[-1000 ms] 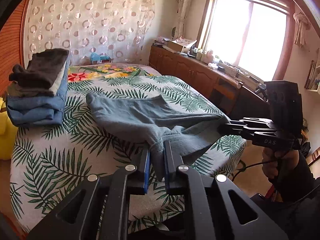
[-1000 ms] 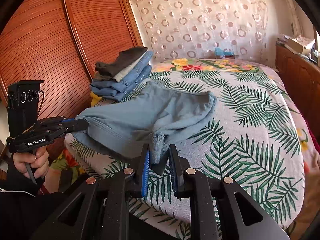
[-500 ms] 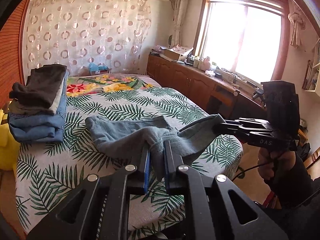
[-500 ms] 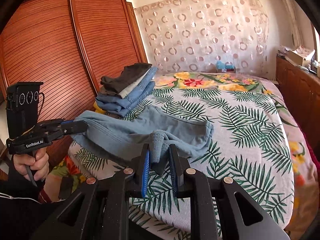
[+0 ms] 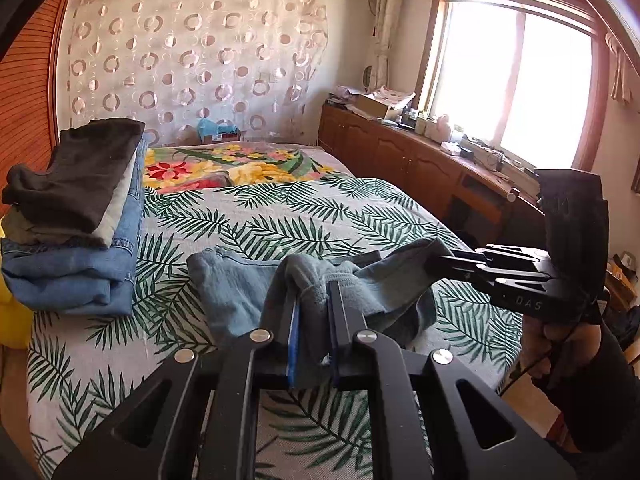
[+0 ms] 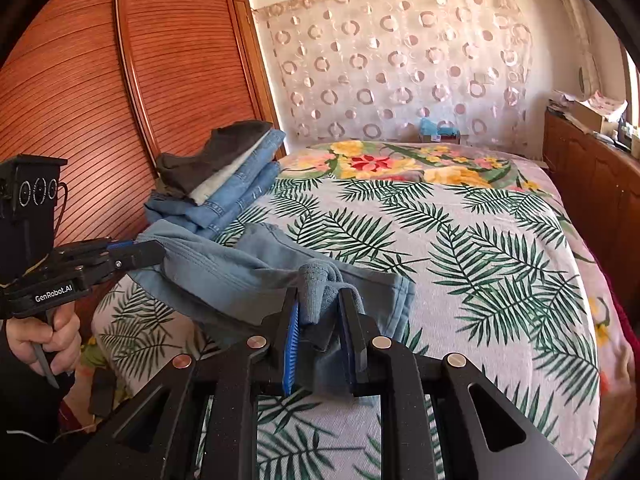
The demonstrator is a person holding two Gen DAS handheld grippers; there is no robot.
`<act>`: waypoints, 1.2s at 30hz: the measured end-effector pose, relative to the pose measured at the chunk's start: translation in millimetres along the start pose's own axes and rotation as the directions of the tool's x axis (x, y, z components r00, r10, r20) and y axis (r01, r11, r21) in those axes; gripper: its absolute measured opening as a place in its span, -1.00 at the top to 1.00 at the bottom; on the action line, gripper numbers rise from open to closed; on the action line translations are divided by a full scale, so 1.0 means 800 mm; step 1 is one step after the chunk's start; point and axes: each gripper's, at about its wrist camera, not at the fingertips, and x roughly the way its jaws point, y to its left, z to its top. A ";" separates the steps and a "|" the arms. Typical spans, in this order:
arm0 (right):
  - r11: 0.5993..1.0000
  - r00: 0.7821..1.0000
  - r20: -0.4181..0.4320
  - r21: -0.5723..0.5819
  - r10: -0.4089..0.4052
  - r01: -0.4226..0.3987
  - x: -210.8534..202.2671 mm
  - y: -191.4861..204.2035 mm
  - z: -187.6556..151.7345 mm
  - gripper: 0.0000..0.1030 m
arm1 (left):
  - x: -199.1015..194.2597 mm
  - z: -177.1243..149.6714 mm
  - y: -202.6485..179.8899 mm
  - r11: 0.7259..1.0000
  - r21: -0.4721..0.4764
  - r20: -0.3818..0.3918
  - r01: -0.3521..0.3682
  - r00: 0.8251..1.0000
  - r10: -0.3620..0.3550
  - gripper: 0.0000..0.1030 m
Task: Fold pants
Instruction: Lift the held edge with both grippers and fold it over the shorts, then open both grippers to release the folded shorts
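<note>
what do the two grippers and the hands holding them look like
Both grippers are matte black with silver rivets and blue finger pads. The left gripper reads "GenRobot.AI"; the right gripper reads "DAS", with a thin cable. Each has a boxy black top. Bare hands, dark sleeves.

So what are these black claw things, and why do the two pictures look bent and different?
No robot here: a person holds a two-finger clamp in each hand. Each clamp carries a wide-angle camera looking along its fingers, which bends the picture. One picture comes from the left gripper, the other from the right gripper; each also sees the other clamp from the side. Both are shut on the light blue pants, lifting one end off the bed with its palm-leaf cover. A stack of folded clothes lies by the wooden wardrobe.
</note>
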 end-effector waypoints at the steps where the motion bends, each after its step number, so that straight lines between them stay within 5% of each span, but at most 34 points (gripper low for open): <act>1: 1.000 1.000 -0.006 -0.003 -0.004 0.004 0.007 0.000 0.002 0.64 | 0.004 0.001 0.001 1.000 -0.002 -0.003 -0.002 1.000 0.002 0.76; 15: 0.999 0.997 -0.067 -0.023 -0.045 0.044 0.077 0.000 0.023 0.64 | 0.037 -0.001 0.016 0.998 -0.005 -0.045 -0.058 0.997 0.058 0.73; 20: 0.999 0.995 -0.083 -0.021 -0.047 0.045 0.087 -0.004 0.021 0.64 | 0.034 -0.005 0.020 0.998 -0.012 -0.046 -0.063 0.997 0.062 0.40; 22: 0.999 0.995 -0.089 -0.019 -0.049 0.047 0.090 -0.006 0.020 0.64 | 0.029 -0.009 0.021 0.996 -0.012 -0.027 -0.084 0.996 0.084 0.13; 24: 0.999 0.995 -0.090 -0.018 -0.051 0.050 0.089 -0.009 0.019 0.64 | 0.026 -0.013 0.023 0.996 -0.007 -0.029 -0.090 0.996 0.089 0.12; 26: 0.999 0.995 -0.091 -0.018 -0.050 0.049 0.086 -0.011 0.018 0.64 | 0.027 -0.017 0.027 0.996 -0.014 -0.046 -0.088 0.995 0.087 -0.09; 28: 0.998 0.994 -0.089 -0.027 -0.058 0.056 0.082 -0.010 0.017 0.54 | 0.027 -0.024 0.032 0.997 -0.026 -0.055 -0.078 0.996 0.077 -0.53; 36: 0.995 0.992 -0.087 -0.052 -0.087 0.083 0.050 -0.010 0.002 0.43 | 0.024 -0.046 0.042 0.994 -0.032 -0.091 -0.103 0.991 0.099 -0.55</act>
